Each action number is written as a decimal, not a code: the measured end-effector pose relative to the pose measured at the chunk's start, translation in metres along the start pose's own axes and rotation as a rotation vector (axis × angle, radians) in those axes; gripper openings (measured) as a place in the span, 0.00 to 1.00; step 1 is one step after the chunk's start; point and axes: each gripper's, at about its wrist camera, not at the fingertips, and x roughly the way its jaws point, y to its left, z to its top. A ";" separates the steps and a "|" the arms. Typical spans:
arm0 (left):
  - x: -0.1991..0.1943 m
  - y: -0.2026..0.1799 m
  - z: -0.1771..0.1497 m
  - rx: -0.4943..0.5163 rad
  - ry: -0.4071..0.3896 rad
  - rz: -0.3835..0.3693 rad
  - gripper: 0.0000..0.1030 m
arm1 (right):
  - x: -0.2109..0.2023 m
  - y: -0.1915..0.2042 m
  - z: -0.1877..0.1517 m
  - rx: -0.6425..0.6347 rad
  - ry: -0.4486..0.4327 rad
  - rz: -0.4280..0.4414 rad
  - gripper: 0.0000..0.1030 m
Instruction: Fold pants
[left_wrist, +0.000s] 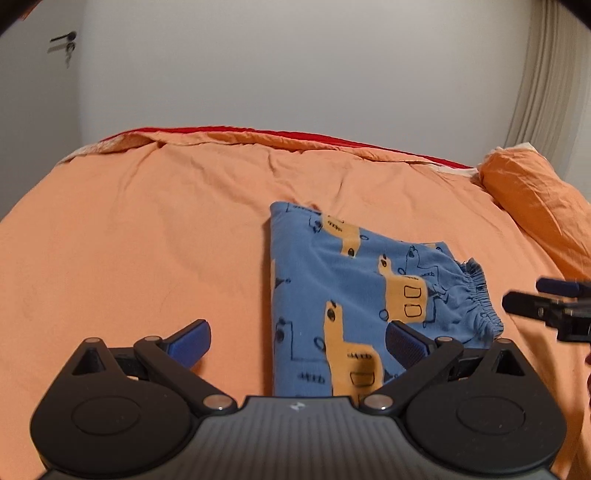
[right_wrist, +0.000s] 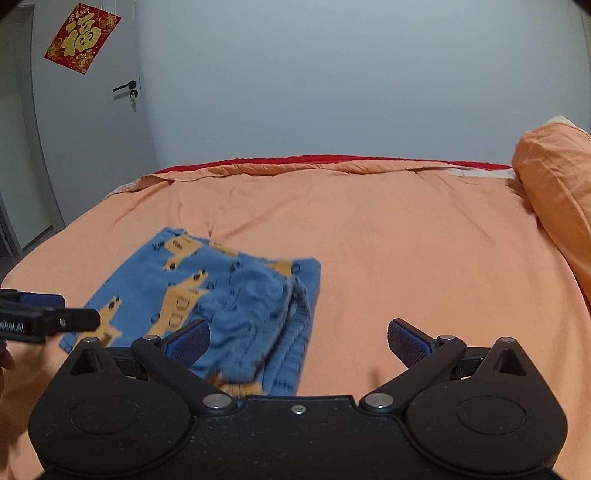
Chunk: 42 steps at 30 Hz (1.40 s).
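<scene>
Pants: the pants (left_wrist: 354, 295) lie folded on the bed, a flat blue packet of soft fabric with yellow-orange vehicle drawings in dark outline; the gathered elastic waistband (left_wrist: 476, 299) is at the right edge in the left wrist view.
Bed: an orange sheet (left_wrist: 147, 229) covers it, slightly wrinkled; a red strip (left_wrist: 207, 130) shows along the far edge.
Pillow: an orange pillow (right_wrist: 554, 177) sits at the far right corner, well apart from the pants.
Left claw: the left claw (left_wrist: 297, 341) hangs just above the near part of the pants, its blue ribbed fingers (left_wrist: 190, 341) wide apart and holding nothing.
Right claw: the right claw (right_wrist: 298, 341) is also spread apart and empty; its left finger is over the waistband side, the right one over bare sheet.
Room: a plain pale wall (right_wrist: 332, 74); a grey door (right_wrist: 88, 122) with a black handle (right_wrist: 125, 87).
Writing: a red paper (right_wrist: 82, 37) on the door carries a gold character "福"; the side of the left claw in the right wrist view shows letters, only partly readable.
</scene>
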 end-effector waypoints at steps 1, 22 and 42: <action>0.002 -0.001 0.002 0.014 -0.004 0.002 1.00 | 0.003 0.001 0.005 -0.010 -0.001 0.008 0.99; 0.027 0.025 -0.014 -0.112 0.046 -0.162 0.99 | 0.091 -0.030 0.021 0.102 0.143 0.313 0.80; 0.011 0.011 0.022 -0.097 -0.025 -0.220 0.18 | 0.062 -0.030 0.052 0.136 0.014 0.242 0.20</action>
